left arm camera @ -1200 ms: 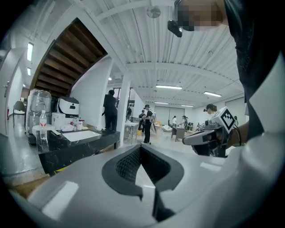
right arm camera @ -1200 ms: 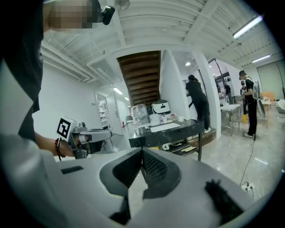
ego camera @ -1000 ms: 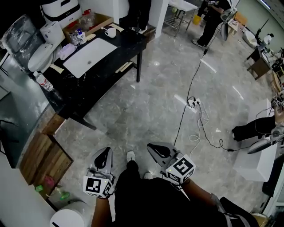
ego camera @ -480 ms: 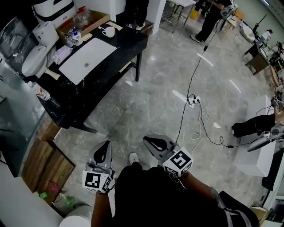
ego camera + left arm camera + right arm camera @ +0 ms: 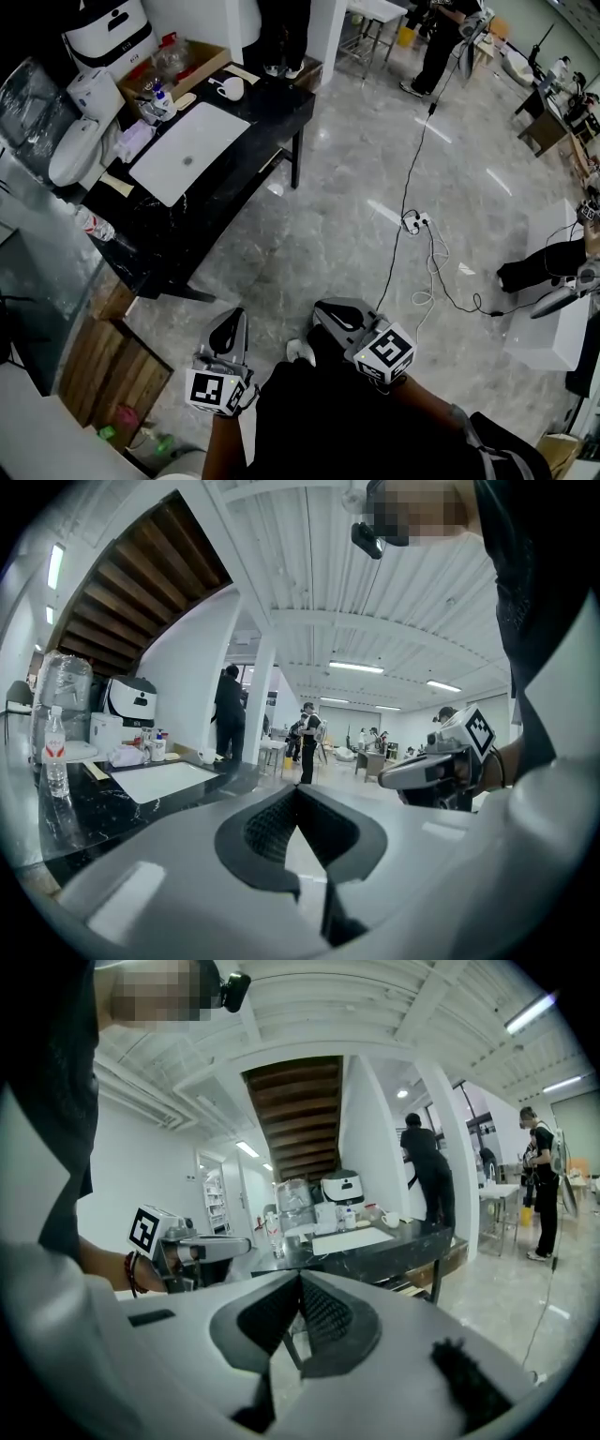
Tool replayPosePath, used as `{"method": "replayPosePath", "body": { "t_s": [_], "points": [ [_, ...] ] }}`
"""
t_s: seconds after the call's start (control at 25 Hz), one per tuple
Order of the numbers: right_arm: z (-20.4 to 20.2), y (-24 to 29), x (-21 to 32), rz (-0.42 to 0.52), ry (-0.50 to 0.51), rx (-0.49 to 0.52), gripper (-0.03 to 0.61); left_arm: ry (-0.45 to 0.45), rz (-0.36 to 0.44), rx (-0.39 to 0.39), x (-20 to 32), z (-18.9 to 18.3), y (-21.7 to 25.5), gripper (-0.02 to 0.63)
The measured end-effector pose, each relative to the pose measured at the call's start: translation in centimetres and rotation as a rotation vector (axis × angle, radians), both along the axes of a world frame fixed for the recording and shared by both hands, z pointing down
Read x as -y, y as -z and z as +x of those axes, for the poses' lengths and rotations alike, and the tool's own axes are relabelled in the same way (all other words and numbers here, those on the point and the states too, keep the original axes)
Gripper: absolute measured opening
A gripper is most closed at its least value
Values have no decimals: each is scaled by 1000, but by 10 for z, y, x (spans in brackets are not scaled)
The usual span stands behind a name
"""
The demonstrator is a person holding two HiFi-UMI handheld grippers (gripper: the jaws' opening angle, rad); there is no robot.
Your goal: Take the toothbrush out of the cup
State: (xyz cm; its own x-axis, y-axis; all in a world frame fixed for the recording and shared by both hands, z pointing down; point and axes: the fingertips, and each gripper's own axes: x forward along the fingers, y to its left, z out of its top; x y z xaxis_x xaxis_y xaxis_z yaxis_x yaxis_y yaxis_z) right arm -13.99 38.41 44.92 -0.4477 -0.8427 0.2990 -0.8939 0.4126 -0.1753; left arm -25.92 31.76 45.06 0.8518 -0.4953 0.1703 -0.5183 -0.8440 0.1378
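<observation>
Both grippers are held close to the person's body, over bare floor and well short of the black table (image 5: 246, 141). My left gripper (image 5: 232, 323) has its jaws pressed together with nothing between them, and my right gripper (image 5: 330, 309) is shut and empty too. On the table's far end stand a white mug (image 5: 231, 89) and a cluster of small bottles and cups (image 5: 159, 99). No toothbrush can be made out at this distance. The left gripper view shows its shut jaws (image 5: 297, 789) and the table (image 5: 150, 785) at left. The right gripper view shows its shut jaws (image 5: 300, 1277).
A white mat (image 5: 187, 139) lies on the table, with a water bottle (image 5: 94, 225) near its edge and white appliances (image 5: 98, 37) behind. A cable and power strip (image 5: 413, 221) cross the floor. People stand at the back (image 5: 441, 37). Wooden crates (image 5: 117, 361) sit lower left.
The head view has shifted slightly, so the table sits a little lower and further right. Both grippers stay shut near the body, a bit lower in the picture.
</observation>
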Motion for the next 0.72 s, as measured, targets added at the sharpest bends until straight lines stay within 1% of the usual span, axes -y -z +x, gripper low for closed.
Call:
{"method": "replayPosePath", "body": {
  "t_s": [0.2, 0.44, 0.6, 0.72],
  "points": [
    [5, -1, 9, 4, -24, 31, 14, 7, -1, 5, 8, 0, -1, 9],
    [13, -3, 27, 1, -1, 33, 14, 23, 0, 8, 22, 7, 0, 9],
    [24, -3, 44, 9, 9, 33, 14, 15, 12, 16, 35, 19, 6, 9],
    [38, -1, 58, 17, -1, 41, 14, 8, 11, 25, 48, 31, 6, 9]
  ]
}}
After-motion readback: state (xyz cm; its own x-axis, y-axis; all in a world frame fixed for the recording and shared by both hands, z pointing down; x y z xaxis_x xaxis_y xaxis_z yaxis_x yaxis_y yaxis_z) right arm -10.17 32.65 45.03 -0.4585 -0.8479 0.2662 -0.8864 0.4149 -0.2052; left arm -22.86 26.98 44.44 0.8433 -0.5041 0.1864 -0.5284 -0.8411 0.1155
